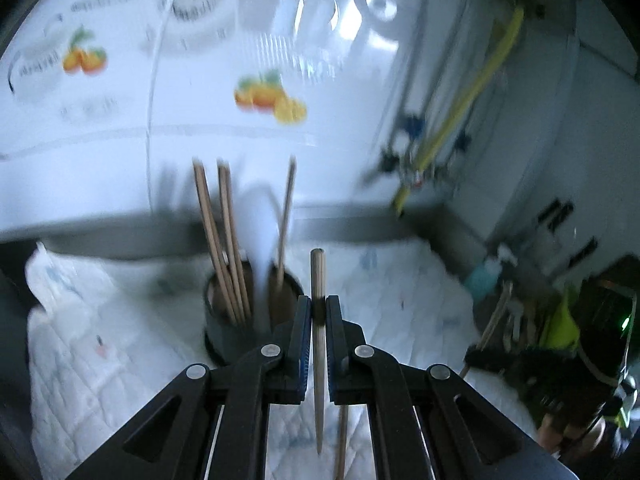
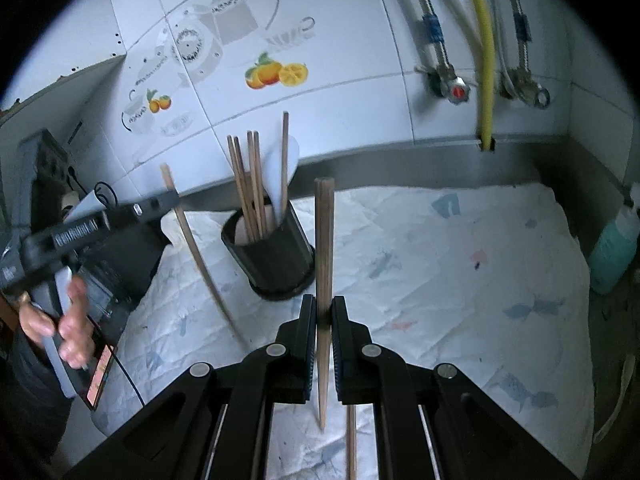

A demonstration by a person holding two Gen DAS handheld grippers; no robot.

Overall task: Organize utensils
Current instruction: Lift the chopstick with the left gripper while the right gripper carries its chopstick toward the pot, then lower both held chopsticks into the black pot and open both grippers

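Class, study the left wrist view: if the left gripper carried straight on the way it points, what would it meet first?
Probably the dark utensil holder just ahead, slightly left of the left gripper and its clamped chopstick. It already holds chopsticks and a white spoon. Blur makes depth uncertain.

Both the left gripper (image 1: 318, 312) and the right gripper (image 2: 323, 312) were clamped shut, angled downward, the person's hand (image 2: 64, 328) gripping the left one's handle.
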